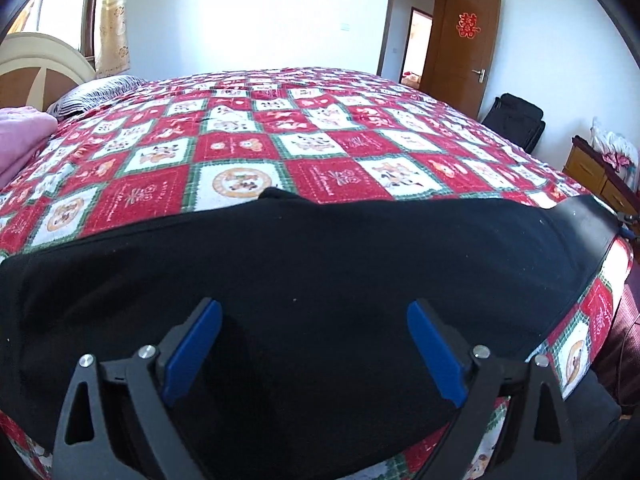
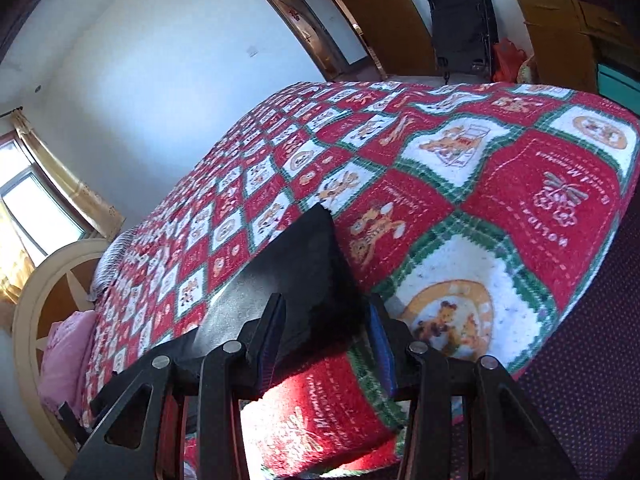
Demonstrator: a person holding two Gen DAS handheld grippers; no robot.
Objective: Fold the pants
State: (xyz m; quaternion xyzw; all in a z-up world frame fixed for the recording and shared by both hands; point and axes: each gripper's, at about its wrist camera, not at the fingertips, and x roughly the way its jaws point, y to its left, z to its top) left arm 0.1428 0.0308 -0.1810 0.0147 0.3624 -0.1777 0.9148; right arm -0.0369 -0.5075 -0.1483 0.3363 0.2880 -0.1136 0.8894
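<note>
Black pants (image 1: 320,264) lie spread across the near edge of the bed, on a red, white and green patterned blanket (image 1: 248,148). My left gripper (image 1: 314,312) is open just above the middle of the pants, its blue pads (image 1: 192,352) wide apart and empty. In the right wrist view my right gripper (image 2: 324,308) has a raised end of the black pants (image 2: 312,276) between its fingers (image 2: 268,340); the jaws stand partly closed around the cloth. The right gripper's hold also shows at the far right in the left wrist view (image 1: 624,220).
A pink folded cloth (image 1: 20,140) and a striped pillow (image 1: 92,94) lie by the headboard (image 1: 36,64). A black suitcase (image 1: 516,120), an open wooden door (image 1: 464,48) and a wooden cabinet (image 1: 600,176) stand beyond the bed. The bed edge (image 2: 592,280) drops to dark floor.
</note>
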